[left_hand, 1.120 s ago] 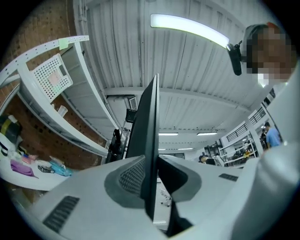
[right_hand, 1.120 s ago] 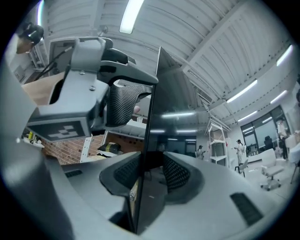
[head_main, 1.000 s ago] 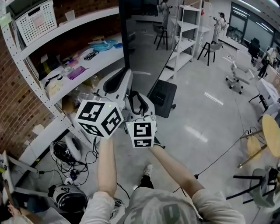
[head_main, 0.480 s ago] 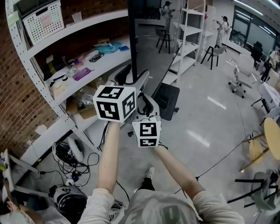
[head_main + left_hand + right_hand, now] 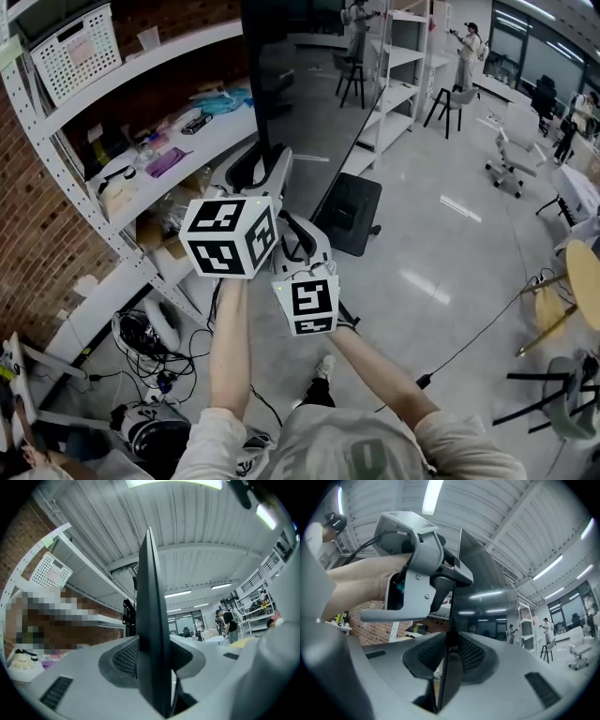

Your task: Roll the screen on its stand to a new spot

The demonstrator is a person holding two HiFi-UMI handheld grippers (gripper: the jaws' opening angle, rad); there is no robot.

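The tall black screen (image 5: 300, 84) stands on its stand, whose dark base (image 5: 352, 214) rests on the floor. Both grippers are at the screen's near edge. My left gripper (image 5: 265, 169) is the higher one and my right gripper (image 5: 305, 234) sits just below it. In the left gripper view the screen's edge (image 5: 152, 620) runs between the pads of the left gripper (image 5: 152, 667). Its jaws have just been closing on that edge. In the right gripper view the thin edge (image 5: 449, 634) is pinched by the right gripper (image 5: 449, 665), whose jaws have also just been closing. The left gripper (image 5: 422, 564) shows above it.
A white shelving rack (image 5: 141, 164) with small items lines the brick wall at left. Cables and gear (image 5: 141, 333) lie on the floor beneath it. Beyond the screen are a white shelf unit (image 5: 394, 84), stools (image 5: 450, 108), an office chair (image 5: 511, 155) and people.
The left gripper shifted toward the screen's edge, then came back down a little. The right gripper has hardly moved.
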